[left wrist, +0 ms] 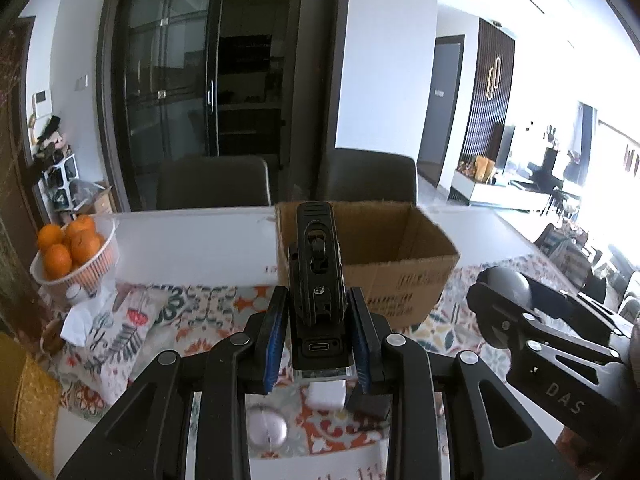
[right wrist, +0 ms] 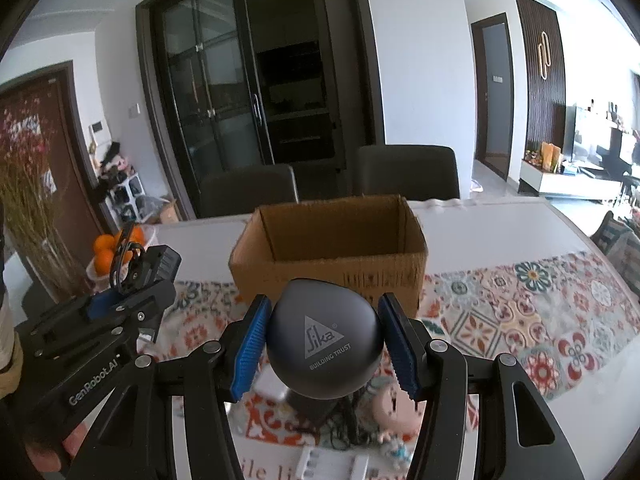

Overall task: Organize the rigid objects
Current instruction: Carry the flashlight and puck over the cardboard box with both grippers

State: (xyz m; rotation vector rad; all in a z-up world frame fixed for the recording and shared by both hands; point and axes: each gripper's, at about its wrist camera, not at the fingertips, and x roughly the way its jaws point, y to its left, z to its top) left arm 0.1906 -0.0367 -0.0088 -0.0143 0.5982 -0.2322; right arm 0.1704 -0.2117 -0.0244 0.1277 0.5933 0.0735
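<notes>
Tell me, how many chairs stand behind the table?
2. One dark chair stands behind the table's far edge, left of the cardboard box; the other chair stands to its right. More may be hidden.

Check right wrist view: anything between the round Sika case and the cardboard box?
Nothing. In the right wrist view only patterned cloth shows between the Sika case, held in the right tool, and the box.

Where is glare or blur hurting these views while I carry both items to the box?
Left wrist view: window light blows out the right edge; the black device and box stay sharp. Right wrist view: the pod and its logo read clearly, but the clutter below it near the bottom edge is blurred. Both views bend straight lines at the rim.
</notes>
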